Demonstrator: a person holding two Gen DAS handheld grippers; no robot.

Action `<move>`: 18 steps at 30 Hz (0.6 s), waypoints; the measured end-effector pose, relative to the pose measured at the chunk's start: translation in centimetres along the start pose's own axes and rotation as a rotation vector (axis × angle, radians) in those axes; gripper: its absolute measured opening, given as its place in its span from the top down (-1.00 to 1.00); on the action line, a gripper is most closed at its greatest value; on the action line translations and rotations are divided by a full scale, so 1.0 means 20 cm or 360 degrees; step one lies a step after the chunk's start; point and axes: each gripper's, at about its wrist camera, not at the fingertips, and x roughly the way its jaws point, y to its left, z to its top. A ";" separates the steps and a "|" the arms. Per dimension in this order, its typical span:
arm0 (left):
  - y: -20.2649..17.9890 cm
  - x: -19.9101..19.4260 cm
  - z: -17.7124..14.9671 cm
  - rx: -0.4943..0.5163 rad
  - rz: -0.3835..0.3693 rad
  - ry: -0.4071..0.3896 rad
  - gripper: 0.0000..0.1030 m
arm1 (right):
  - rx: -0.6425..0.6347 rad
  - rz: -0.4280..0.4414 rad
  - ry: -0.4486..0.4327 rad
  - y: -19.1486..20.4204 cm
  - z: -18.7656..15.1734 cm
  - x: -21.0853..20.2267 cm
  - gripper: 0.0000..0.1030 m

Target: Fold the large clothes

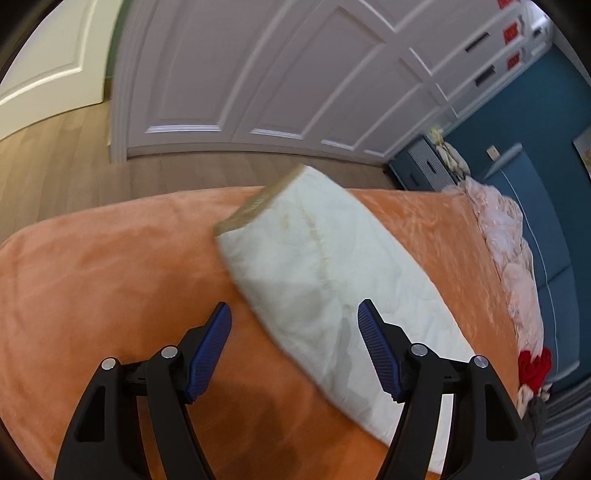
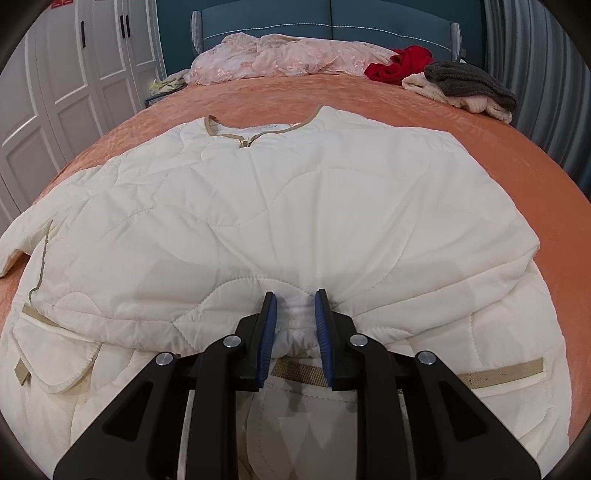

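A cream quilted jacket [image 2: 295, 203] with tan trim lies spread on the orange bedspread [image 2: 517, 147], collar toward the headboard. My right gripper [image 2: 295, 295] is shut on a bunched fold of the jacket near its lower middle, and the fabric puckers between the blue pads. In the left wrist view one sleeve [image 1: 325, 280] stretches diagonally across the bedspread [image 1: 92, 295], its tan cuff [image 1: 255, 206] near the bed's far edge. My left gripper [image 1: 293, 306] hovers open over the sleeve's near side, its pads pressing on nothing.
Pink bedding [image 2: 288, 55], a red garment [image 2: 402, 62] and a grey and cream pile [image 2: 469, 85] lie by the blue headboard [image 2: 332, 18]. White wardrobe doors [image 1: 258, 74] and wood floor [image 1: 55, 166] lie beyond the bed's edge.
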 end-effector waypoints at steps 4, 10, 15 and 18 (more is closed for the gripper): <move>-0.11 0.05 0.04 0.0115 0.0017 0.0046 0.86 | -0.0002 -0.0003 0.0000 0.00 0.00 0.00 0.61; -0.52 -0.29 0.01 0.0399 -0.0224 -0.0176 0.93 | 0.0002 0.0001 -0.0003 0.00 0.00 0.00 0.61; -1.08 -0.70 -0.24 0.0765 -0.0532 -0.0281 0.93 | 0.0030 0.0036 -0.0005 -0.01 0.01 -0.02 0.59; -1.43 -0.91 -0.51 0.0965 -0.0756 -0.0261 0.93 | 0.0074 0.0068 -0.0018 -0.04 0.03 -0.06 0.41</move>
